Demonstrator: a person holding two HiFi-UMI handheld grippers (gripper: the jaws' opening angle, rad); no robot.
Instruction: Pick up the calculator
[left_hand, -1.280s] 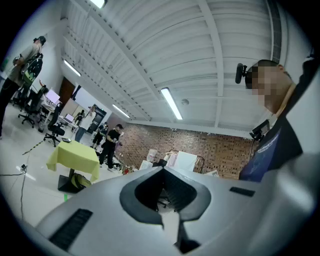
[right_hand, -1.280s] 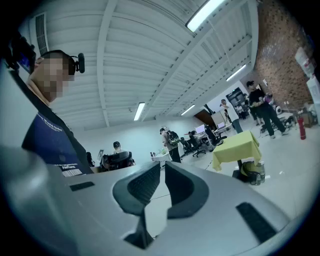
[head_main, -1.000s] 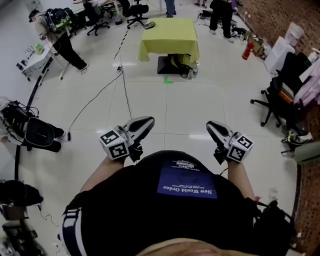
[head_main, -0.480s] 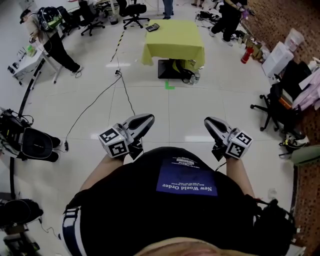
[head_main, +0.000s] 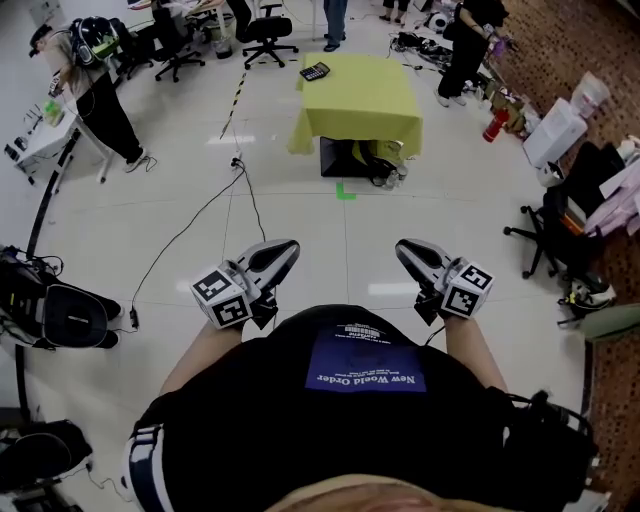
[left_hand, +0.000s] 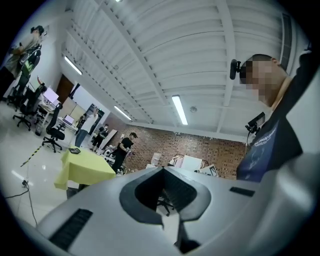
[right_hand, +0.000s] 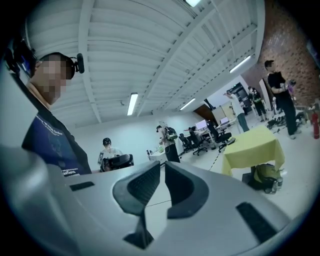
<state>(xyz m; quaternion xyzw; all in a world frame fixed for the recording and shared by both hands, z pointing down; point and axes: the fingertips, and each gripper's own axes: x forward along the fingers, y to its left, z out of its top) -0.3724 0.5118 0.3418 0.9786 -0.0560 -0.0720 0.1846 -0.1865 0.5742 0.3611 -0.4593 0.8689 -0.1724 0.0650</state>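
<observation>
The calculator (head_main: 315, 71) is a small dark slab on the far left corner of a table under a yellow cloth (head_main: 365, 100), several steps ahead across the floor. In the left gripper view the calculator (left_hand: 75, 150) shows on the same yellow table (left_hand: 87, 167). My left gripper (head_main: 285, 248) and right gripper (head_main: 403, 249) are held level in front of the person's chest, side by side, pointing towards the table. Both are shut with nothing in them. The left gripper (left_hand: 170, 220) and right gripper (right_hand: 145, 217) jaws meet in their own views.
A black cable (head_main: 190, 225) runs over the white floor on the left. A green tape mark (head_main: 345, 191) lies before the table, and bags (head_main: 375, 155) sit under it. An office chair (head_main: 545, 235) stands right, black cases (head_main: 65, 315) left. People stand beyond.
The yellow table with the calculator has come nearer and lower in the head view as the person walks towards it. Both grippers keep their pose, shut.
</observation>
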